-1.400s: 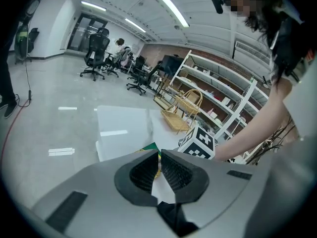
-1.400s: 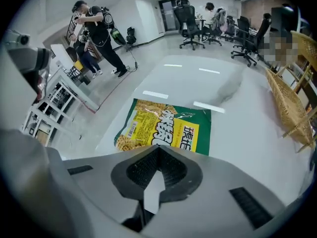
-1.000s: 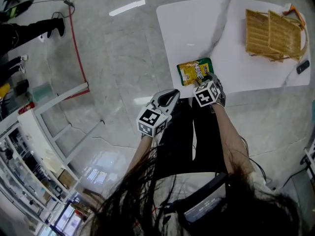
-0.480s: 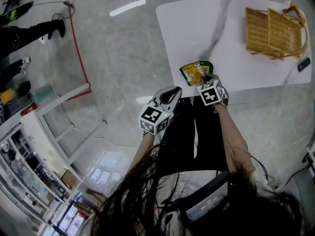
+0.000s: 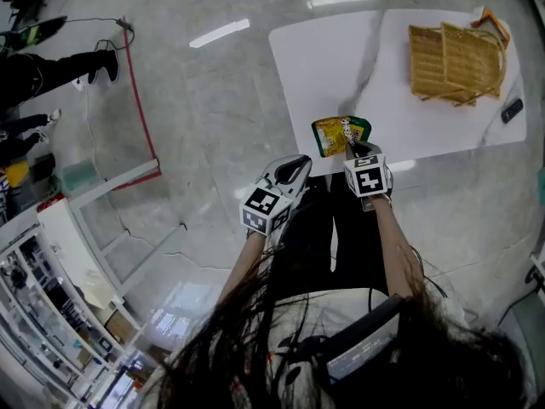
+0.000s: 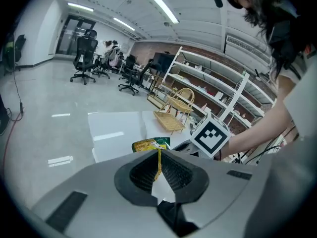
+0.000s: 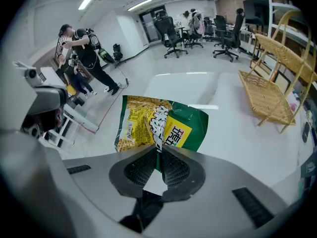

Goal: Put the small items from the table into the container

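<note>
Snack packet [image 7: 161, 125]: red Chinese characters on a yellow panel, bold white ones down the middle, none sharp enough to read. Barcode strip along its left edge.

One snack packet [image 5: 339, 135], one wicker basket [image 5: 451, 58], one white table [image 5: 332, 54], two tongs [image 5: 298, 162] [image 5: 352, 147] (one per hand).

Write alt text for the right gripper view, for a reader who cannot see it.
The right tool is shut on the edge of a green and yellow bag, holding it over a white table. A wicker basket stands on the table at the right; people and chairs are far behind.
</note>
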